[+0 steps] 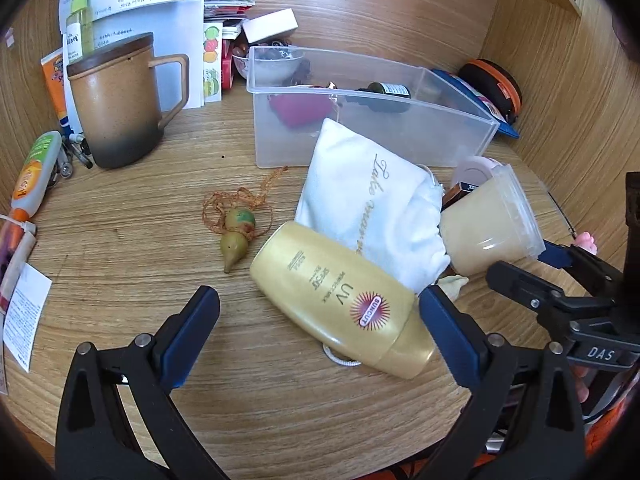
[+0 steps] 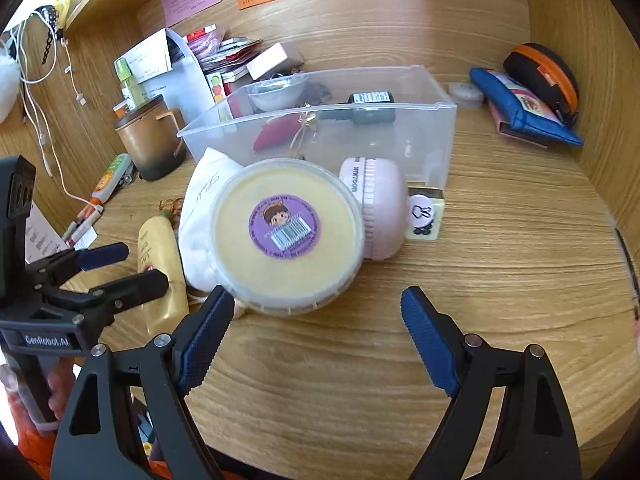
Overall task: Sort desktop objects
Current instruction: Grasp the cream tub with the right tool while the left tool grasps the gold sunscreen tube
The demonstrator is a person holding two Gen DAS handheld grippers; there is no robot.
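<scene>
Blue-padded left tongs (image 1: 320,312) stand spread wide and released, straddling the cap end of a gold sunscreen bottle (image 1: 340,300) that lies on its side on the table (image 1: 120,280), its red SUNCUT sunburst label facing up. Whether the pads touch the bottle cannot be told. Right tongs (image 2: 318,312) are likewise spread and hold nothing; just beyond their left pad a round tub of pale yellow cream (image 2: 286,236) is tipped on its side, its lid with a purple cartoon sticker facing the camera. The tub leans against a white drawstring pouch (image 1: 368,204) with gold script and a pink case (image 2: 378,208). Behind these sits a clear plastic bin (image 1: 360,120) holding a red item and a small dark bottle. A gourd charm on an orange cord (image 1: 236,236) lies left of the sunscreen, a brown lidded mug (image 1: 120,108) farther back. Wood-grain walls enclose the table.
</scene>
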